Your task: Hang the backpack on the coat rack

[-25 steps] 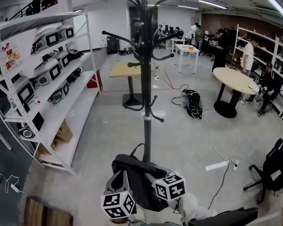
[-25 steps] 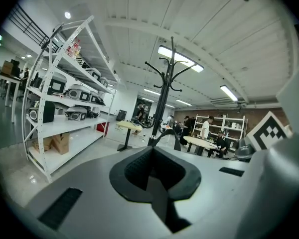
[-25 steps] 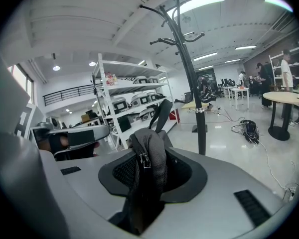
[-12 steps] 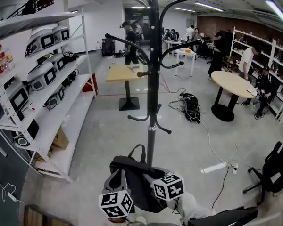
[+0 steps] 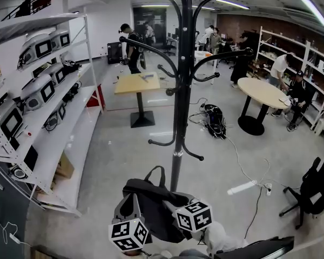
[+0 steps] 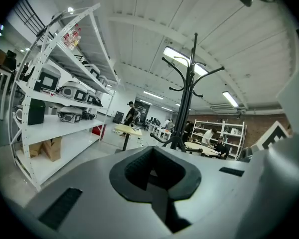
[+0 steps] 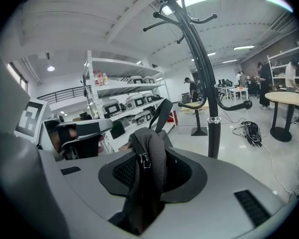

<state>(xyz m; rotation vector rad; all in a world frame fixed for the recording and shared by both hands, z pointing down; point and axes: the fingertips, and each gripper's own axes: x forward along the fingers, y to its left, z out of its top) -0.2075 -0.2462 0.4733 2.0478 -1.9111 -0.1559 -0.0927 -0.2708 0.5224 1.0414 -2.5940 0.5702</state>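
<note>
While a fold of the backpack, mesh and zip pull together, is being pinched between the part-closed jaws of the right gripper, nothing is being shown in the dark recess of the left gripper. Whether its jaws are gripping anything cannot be told, though in the head view its front is being pressed against the bag's left edge.

The backpack is being held low and near, just in front of the coat rack, with its carry loop standing up beside the pole. No strap or loop is being placed over any of the hooks yet, so the hanging is judged not begun: the bag is yet to be raised and its loop slipped over a hook.

The rack's top is being cut off by the head view's upper edge, and its foot is being hidden behind the bag.
</note>
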